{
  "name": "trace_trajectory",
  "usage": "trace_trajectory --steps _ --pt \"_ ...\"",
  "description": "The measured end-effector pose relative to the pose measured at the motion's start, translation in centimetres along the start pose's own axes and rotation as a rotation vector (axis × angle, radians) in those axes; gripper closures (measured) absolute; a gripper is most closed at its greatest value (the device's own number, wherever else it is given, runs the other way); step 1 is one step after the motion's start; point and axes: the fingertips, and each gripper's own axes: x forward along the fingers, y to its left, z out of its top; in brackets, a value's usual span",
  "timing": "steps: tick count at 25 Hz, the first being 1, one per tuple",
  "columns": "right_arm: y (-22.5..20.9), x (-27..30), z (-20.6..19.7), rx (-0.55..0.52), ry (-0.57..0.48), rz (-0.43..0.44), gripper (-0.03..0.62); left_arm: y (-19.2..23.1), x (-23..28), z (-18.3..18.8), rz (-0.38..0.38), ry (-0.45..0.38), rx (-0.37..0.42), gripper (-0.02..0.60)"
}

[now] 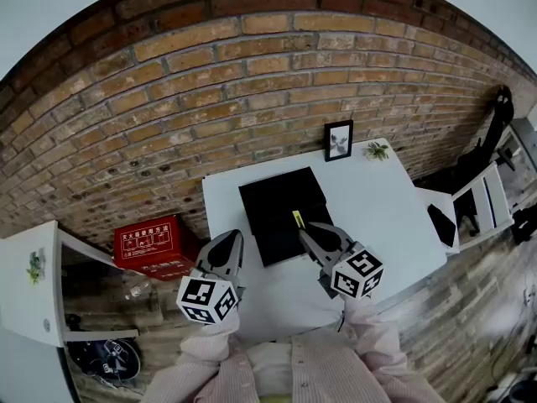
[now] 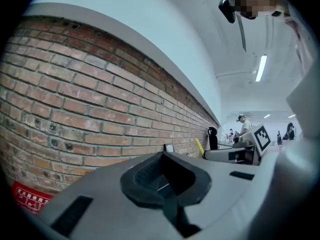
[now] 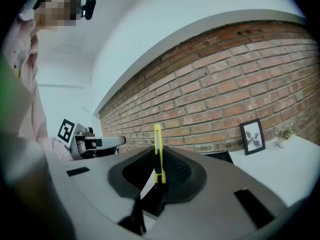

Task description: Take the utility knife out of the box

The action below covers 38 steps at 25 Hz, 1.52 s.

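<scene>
A black box [image 1: 281, 212] lies open on the white table [image 1: 394, 217]. My right gripper [image 1: 305, 233] hovers over the box's near edge, shut on a slim yellow utility knife [image 1: 297, 218]. In the right gripper view the knife [image 3: 158, 149] stands upright between the pads of that gripper [image 3: 159, 178], in front of the brick wall. My left gripper [image 1: 230, 242] is raised at the table's left front edge, with its jaws together and nothing in them. The left gripper view has its own gripper [image 2: 164, 181] low in the picture, with the yellow knife [image 2: 199, 147] and the right gripper [image 2: 235, 154] off to the right.
A small framed picture [image 1: 339, 140] and a little plant [image 1: 377, 150] stand at the table's far edge, against the brick wall. A red box [image 1: 155, 246] sits on the floor to the left, beside a white cabinet [image 1: 29, 284]. A white chair [image 1: 482, 204] stands to the right.
</scene>
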Motion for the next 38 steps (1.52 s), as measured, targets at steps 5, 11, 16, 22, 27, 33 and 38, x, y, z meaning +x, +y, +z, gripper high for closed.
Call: trace_trajectory --steps 5,11,16,22,27,33,38 --pt "-0.2 -1.4 1.8 0.008 -0.072 -0.051 0.540 -0.1 -0.9 1.1 0.005 -0.022 0.020 0.589" --pt "-0.2 -3.7 4.2 0.027 -0.166 -0.112 0.540 -0.2 -2.2 2.2 0.022 -0.053 0.036 0.589" --pt "-0.4 -5.6 5.0 0.030 -0.226 -0.175 0.540 -0.1 -3.6 3.3 0.040 -0.083 0.049 0.589" --pt "-0.1 -7.2 5.7 0.021 -0.261 -0.217 0.540 -0.1 -4.6 4.6 0.065 -0.117 0.076 0.589" --pt "0.0 -8.1 6.1 0.011 -0.288 -0.246 0.540 -0.3 -5.2 4.8 0.076 -0.130 0.089 0.589" --pt "-0.1 -8.7 6.2 -0.025 -0.296 -0.287 0.542 -0.4 -5.5 4.8 0.088 -0.136 0.094 0.589" --pt "0.1 -8.7 6.1 -0.021 -0.290 -0.291 0.542 -0.3 -5.8 4.7 0.098 -0.129 0.096 0.589"
